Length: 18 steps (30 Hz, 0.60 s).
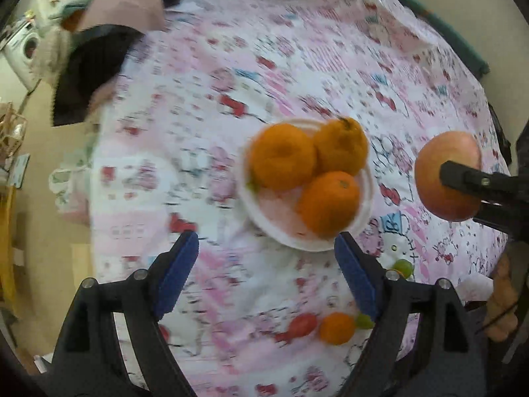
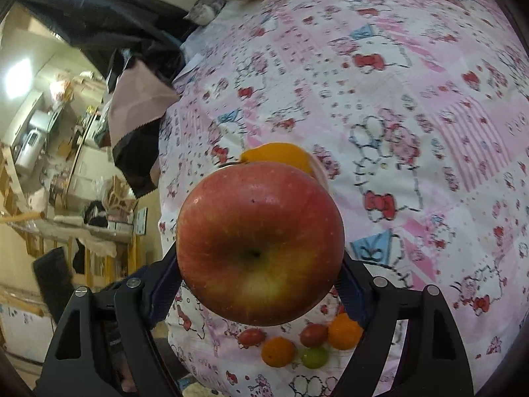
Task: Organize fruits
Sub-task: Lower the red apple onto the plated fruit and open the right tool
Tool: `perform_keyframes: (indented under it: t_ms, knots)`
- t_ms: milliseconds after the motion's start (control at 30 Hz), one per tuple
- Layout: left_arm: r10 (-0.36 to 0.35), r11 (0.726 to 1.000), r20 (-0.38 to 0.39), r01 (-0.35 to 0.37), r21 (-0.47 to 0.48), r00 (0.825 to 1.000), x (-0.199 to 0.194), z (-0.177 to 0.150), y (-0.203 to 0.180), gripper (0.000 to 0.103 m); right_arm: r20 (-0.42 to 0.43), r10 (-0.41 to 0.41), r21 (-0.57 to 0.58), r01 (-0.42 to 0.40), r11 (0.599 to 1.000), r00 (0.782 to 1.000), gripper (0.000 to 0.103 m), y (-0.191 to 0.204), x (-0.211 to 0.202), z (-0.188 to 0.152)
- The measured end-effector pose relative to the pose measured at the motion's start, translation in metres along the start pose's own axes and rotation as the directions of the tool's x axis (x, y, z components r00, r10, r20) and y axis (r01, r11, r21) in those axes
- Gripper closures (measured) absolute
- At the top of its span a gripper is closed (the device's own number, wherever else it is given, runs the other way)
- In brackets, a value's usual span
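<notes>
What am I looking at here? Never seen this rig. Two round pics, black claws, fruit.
There is no robot. A person holds a two-finger gripper in each hand, and each has a fisheye camera looking along its fingers, hence the round pictures.

The left-hand camera shows the left gripper open and empty above a white plate holding three oranges. The right gripper enters at the right of that picture.

In the right-hand camera, the right gripper is clamped on a red apple.

Everything sits on a pink cartoon-print bedsheet, with small loose fruits lying near the grippers: orange, red and green ones.
</notes>
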<state>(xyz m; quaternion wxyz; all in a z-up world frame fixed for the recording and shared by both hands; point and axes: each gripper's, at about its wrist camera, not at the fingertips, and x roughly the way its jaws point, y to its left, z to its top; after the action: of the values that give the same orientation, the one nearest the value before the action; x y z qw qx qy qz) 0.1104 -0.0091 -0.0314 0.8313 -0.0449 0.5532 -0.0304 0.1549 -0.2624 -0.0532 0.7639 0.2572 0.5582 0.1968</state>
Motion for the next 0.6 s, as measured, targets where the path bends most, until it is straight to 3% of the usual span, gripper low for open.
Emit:
perform_keyframes:
  t_ms: [200,300,433,600]
  knots:
    - [-0.024,0.993,0.033,0.027,-0.114,0.999,-0.003,-0.001,0.032,0.021,-0.064,-0.047,-0.074,0.042,0.996,0.997,0.018,0.033,0.042,0.013]
    - [-0.028,0.989,0.038,0.033,-0.147,0.999,-0.003,0.000,0.039,0.021,-0.108,-0.120,-0.109,0.109,0.988,0.987,0.018,0.048,0.068,0.017]
    - [-0.047,0.982,0.051,0.055,-0.180,0.998,-0.008,0.006,0.042,0.020,-0.164,-0.235,-0.142,0.212,0.967,0.958,0.018,0.060,0.103,0.023]
    - [-0.066,0.974,0.077,0.081,-0.211,0.995,-0.018,0.010,0.044,0.017,-0.156,-0.356,-0.229,0.317,0.920,0.921,0.018,0.084,0.120,0.031]
